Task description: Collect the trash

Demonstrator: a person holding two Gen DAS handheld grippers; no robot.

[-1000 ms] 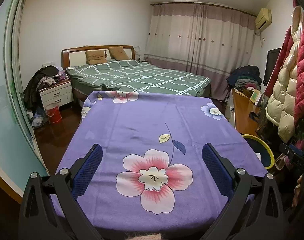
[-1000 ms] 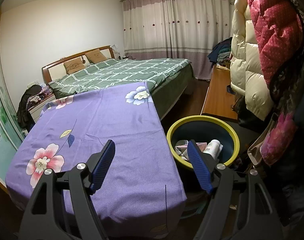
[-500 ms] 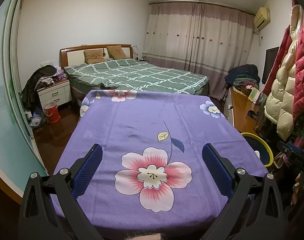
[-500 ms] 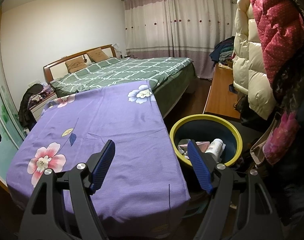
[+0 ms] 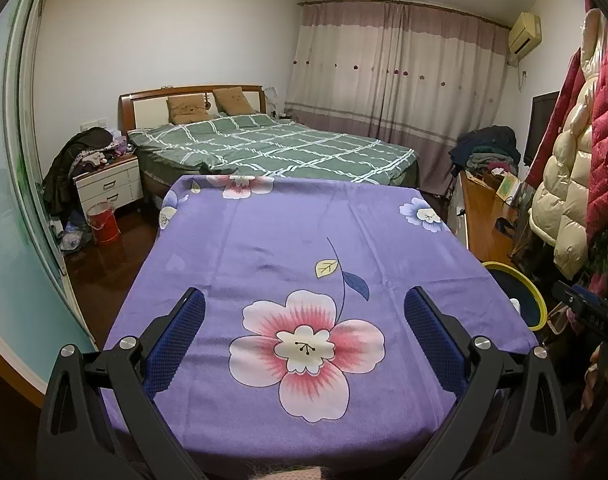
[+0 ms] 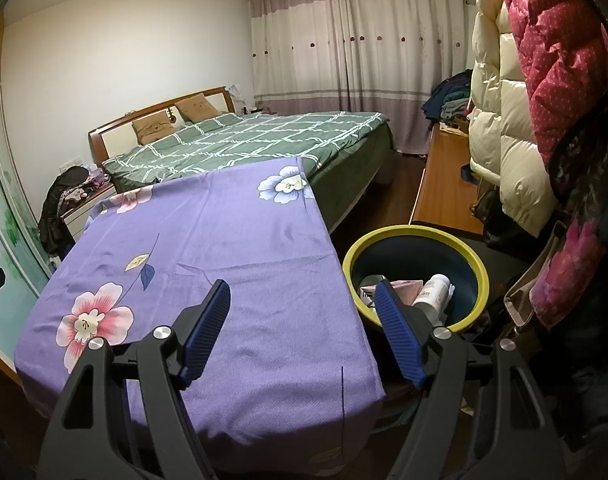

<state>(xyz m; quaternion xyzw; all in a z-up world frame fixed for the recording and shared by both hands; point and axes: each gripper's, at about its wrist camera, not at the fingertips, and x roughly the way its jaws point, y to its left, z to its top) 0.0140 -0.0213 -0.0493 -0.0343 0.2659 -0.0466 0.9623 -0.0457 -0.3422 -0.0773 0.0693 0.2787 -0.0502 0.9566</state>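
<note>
Left gripper (image 5: 304, 324): jaws spread wide, nothing between the pads, poised above the purple flowered cloth (image 5: 288, 240).
Right gripper (image 6: 302, 320): jaws likewise apart and empty, over the cloth's right edge, with the right finger in front of the bin's rim.
Bin (image 6: 479, 276): yellow-rimmed, dark inside, standing on the floor just beside the right edge of the clothed table.
Trash in bin: a white bottle (image 6: 433, 298) lying on its side, a pinkish carton (image 6: 405, 289) next to it, something pale further left, partly hidden by the finger.
Table surface: no loose litter visible anywhere on the cloth in either view.
Progress, as a judgement: collecting looks finished or nearly so, all visible trash already inside the bin.
Left to do: probably nothing on the table; floor beside the bin and under the table mostly out of sight, so cannot tell.
Surroundings: green checked bed (image 5: 272, 148) beyond the table, coats (image 6: 543, 80) hanging at right, untouched.
</note>
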